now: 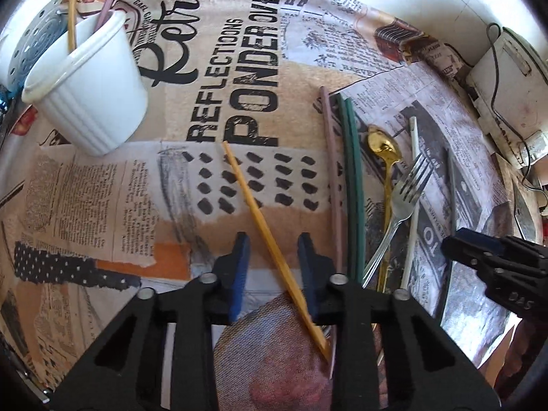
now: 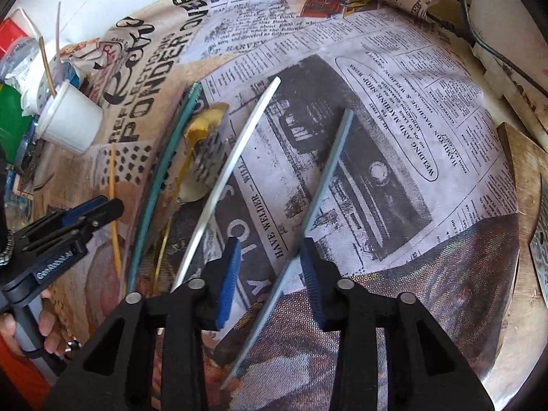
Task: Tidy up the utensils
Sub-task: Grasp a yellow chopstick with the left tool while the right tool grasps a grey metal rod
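A yellow chopstick (image 1: 255, 212) lies slantwise on the printed tablecloth (image 1: 102, 185). My left gripper (image 1: 274, 260) points down over it, open, with the stick between the blue pads and close to the right pad. My right gripper (image 2: 270, 270) is open around a grey-blue chopstick (image 2: 328, 171), which runs along its right pad. A white chopstick (image 2: 236, 161) lies just left of it. A white ribbed cup (image 1: 89, 92) at the far left holds a yellow stick and a pink stick. Pink chopstick (image 1: 331, 171), two green chopsticks (image 1: 352, 188), gold spoon (image 1: 385, 150) and fork (image 1: 407, 188) lie between the grippers.
A perforated metal strainer (image 1: 34, 41) sits behind the cup. A white box with cables (image 1: 507, 78) stands at the far right. A wooden board (image 2: 524, 239) borders the cloth on the right. A person's hand (image 2: 44, 325) holds the left gripper's (image 2: 109, 207) handle.
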A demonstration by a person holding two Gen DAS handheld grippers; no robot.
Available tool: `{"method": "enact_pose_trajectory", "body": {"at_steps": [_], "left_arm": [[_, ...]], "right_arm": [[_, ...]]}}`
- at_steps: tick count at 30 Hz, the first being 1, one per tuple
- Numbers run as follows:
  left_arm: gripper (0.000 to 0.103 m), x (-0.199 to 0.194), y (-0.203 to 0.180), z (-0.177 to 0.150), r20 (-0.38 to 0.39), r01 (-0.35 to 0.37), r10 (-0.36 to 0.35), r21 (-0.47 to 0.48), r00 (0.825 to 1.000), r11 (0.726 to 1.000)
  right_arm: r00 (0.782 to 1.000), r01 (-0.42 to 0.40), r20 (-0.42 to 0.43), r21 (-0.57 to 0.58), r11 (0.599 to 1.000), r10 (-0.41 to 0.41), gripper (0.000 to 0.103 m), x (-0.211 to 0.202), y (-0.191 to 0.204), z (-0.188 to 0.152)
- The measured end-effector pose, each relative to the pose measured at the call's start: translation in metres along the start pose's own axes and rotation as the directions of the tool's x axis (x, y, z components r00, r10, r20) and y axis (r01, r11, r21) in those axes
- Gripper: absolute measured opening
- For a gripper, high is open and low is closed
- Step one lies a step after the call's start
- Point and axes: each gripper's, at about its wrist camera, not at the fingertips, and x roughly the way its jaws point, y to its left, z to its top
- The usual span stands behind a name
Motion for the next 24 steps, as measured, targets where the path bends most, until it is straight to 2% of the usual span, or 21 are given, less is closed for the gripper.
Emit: {"method": "enact_pose_trajectory", "body": {"at_steps": [2,4,7,11,15,21,24], "left_arm": [[0.018,0.003,-0.002,0.004,0.002,0.007,-0.007,0.002,1.0,1.0],[0.007,0.006,-0.003,0.009,0.001,0.019,-0.019,-0.001,1.0,1.0],[0.005,0.009,-0.003,0.017,0.0,0.048,-0.048,0.001,0.999,0.999],[0.003,0.013,-0.001,0.027,-0.014,0.062,-0.062,0.027,0.998,0.998],[0.003,0.01,0.008,0.026,-0.036,0.065,-0.064,0.044,0.997,0.997],[0.003,0.0,0.016,0.01,-0.085,0.052,-0.046,0.068,0.995,0.996],[0.009,-0.005,0.014,-0.001,-0.099,0.03,-0.021,0.087,0.995,0.996]], "right_arm": [[1.0,0.013,0.017,-0.013,1.0,-0.013,0.029,0.0,0.002,0.0],[0.999,0.036,0.031,-0.036,0.999,-0.034,0.021,0.0,0.005,0.0],[0.997,0.071,0.038,-0.076,0.995,-0.068,0.01,0.0,0.006,0.0],[0.999,0.039,0.017,-0.076,0.996,-0.038,0.009,-0.002,-0.003,0.003],[0.999,0.053,0.01,-0.068,0.996,-0.052,0.007,-0.005,-0.013,0.002],[0.998,0.067,-0.006,-0.043,0.997,-0.067,0.007,-0.011,-0.031,0.002],[0.998,0.059,-0.006,-0.018,0.998,-0.059,0.007,-0.012,-0.036,0.005]]}}
